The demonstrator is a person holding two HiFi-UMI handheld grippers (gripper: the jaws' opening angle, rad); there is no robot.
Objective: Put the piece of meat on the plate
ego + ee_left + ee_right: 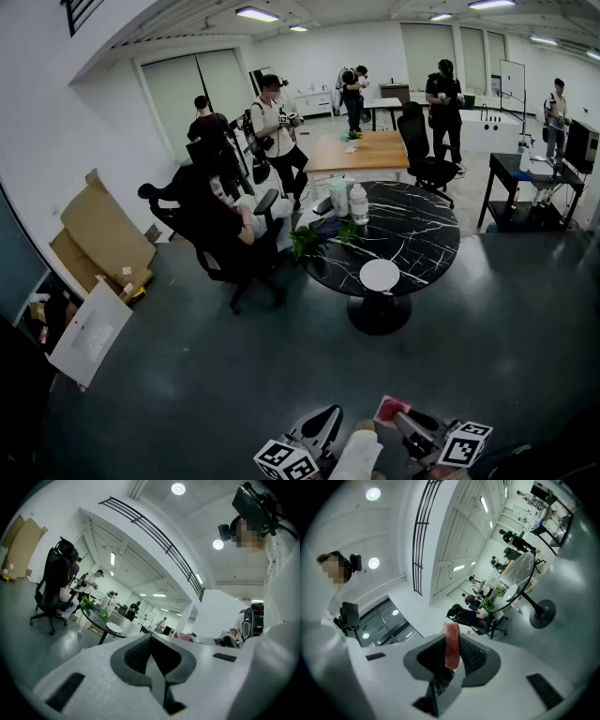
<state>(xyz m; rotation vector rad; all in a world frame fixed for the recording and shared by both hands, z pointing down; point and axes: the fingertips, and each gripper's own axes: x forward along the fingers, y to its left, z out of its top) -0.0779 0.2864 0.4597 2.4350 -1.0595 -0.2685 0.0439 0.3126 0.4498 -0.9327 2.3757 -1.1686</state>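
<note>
Pinching the piece of meat between its fingers, the right gripper hangs low by the person's body, well apart from the white plate on the black marbled tabletop. The meat is a flat, pinkish-red slab (seen edge-on in the right gripper view) standing up past the fingertips. The left gripper has its fingers pressed together on nothing.

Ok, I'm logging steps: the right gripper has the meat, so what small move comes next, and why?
Probably carry the right gripper forward toward the plate: its jaws are shut on the piece of meat, while the plate sits across the floor on the round table, out of reach.
</note>
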